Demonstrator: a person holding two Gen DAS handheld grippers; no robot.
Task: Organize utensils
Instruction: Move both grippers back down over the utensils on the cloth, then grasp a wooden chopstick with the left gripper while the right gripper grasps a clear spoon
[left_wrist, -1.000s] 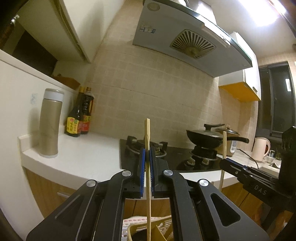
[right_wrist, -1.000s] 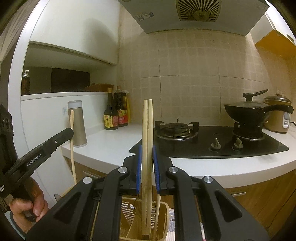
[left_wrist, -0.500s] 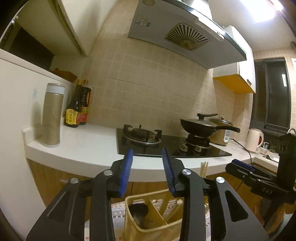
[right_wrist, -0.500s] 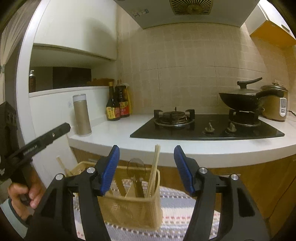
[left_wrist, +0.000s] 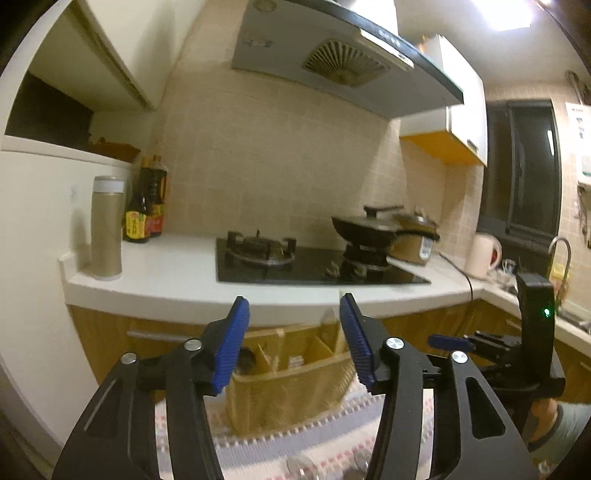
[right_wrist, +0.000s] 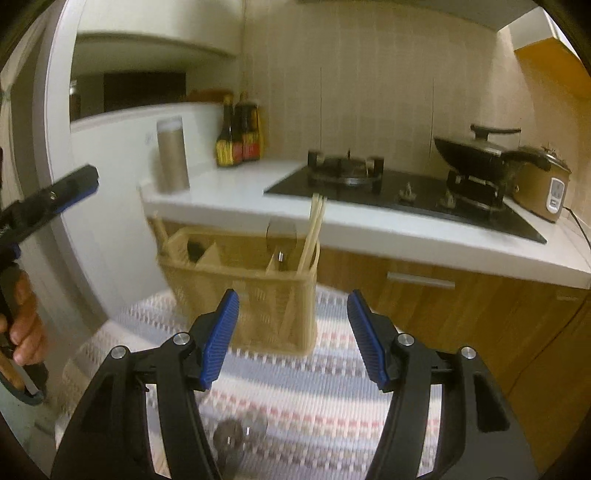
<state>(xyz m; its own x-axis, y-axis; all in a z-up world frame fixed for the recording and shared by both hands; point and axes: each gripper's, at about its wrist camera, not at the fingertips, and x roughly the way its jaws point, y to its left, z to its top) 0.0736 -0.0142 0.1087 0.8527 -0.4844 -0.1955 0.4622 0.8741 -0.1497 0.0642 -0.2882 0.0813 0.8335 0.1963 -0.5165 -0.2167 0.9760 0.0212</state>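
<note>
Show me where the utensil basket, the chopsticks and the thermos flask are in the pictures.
utensil basket (right_wrist: 258, 306), right wrist view, on its woven front wall.
chopsticks (right_wrist: 313, 230), right wrist view, on the shafts above the basket rim.
thermos flask (left_wrist: 106, 229), left wrist view, on the middle of its body.

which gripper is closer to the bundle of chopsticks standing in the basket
Right, though only slightly. The right gripper hovers open in front of the basket's end compartment holding the chopsticks. The left gripper hovers open toward the opposite end.

Black tongs (left_wrist: 293, 332) with ribbed blue pads (left_wrist: 232, 343) and silver screws (left_wrist: 393, 343).
</note>
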